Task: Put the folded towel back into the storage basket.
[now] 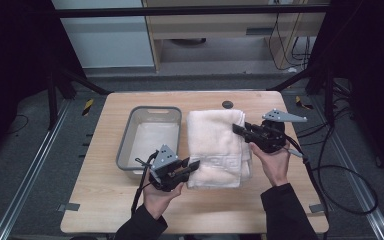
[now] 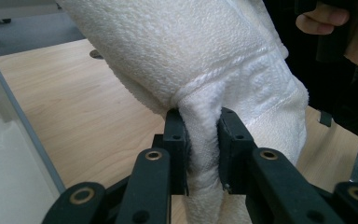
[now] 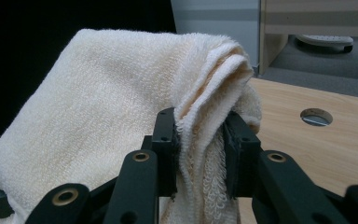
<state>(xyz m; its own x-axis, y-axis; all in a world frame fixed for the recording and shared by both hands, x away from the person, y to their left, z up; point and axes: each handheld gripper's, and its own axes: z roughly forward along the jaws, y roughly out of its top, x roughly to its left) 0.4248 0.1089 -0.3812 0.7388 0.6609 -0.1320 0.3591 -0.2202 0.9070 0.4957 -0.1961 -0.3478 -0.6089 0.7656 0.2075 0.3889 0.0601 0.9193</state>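
folded white towel (image 1: pixel 215 148) lies on the wooden worktop (image 1: pixel 100 200), just right of a grey bin (image 1: pixel 150 137). left tongs (image 1: pixel 194 164) clamped on the towel's near left corner, a pinched fold between the jaws in the left gripper view. right tongs (image 1: pixel 239 129) clamped on the far right edge, layered terry gripped between the jaws. small round hole (image 1: pixel 227 104) in the worktop beyond the towel.

Both forearms are reaching in from the near edge — the left gripper (image 1: pixel 194 165) is pinching cloth between closed jaws, and the right gripper (image 1: pixel 238 130) is clamping likewise, pointing left.
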